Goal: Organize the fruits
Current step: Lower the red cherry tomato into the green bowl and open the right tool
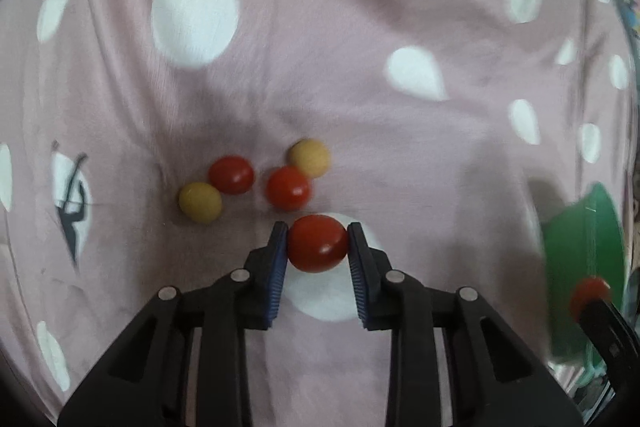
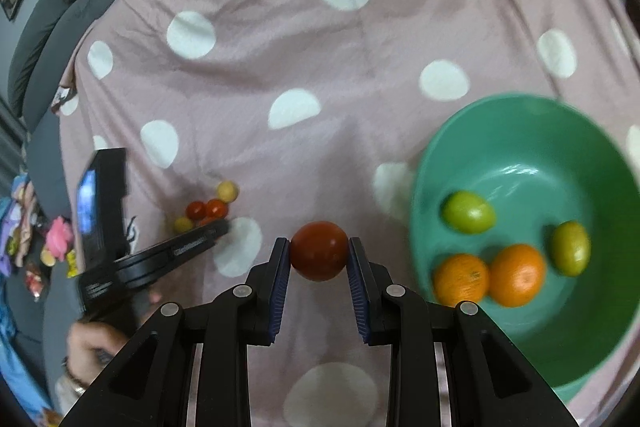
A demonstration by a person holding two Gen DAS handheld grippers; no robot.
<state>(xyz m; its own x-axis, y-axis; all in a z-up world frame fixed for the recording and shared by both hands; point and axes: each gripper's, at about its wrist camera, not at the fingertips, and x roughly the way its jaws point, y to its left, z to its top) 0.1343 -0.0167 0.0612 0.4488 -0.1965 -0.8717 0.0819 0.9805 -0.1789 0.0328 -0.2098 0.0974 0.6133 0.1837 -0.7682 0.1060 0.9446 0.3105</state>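
The bedspread [image 2: 280, 67] is soft, matt pink cloth, creased, with white dots. The bowl [image 2: 520, 155] is glossy green plastic. The tomatoes [image 1: 231, 174] look smooth and shiny, the oranges [image 2: 517, 275] dimpled and dull. The fingers [image 1: 362, 267] are matt black plastic with ribbed blue pads.

Left gripper [image 1: 318, 241]: matte black plastic frame, angular linkage arms with triangular cut-outs, four round silver pivot pins behind the jaws, ribbed blue pads on the inner faces. Right gripper [image 2: 319, 251]: identical build and colours. Hand [image 2: 90, 341] behind the left gripper's black handle wears a ring and a beaded bracelet.
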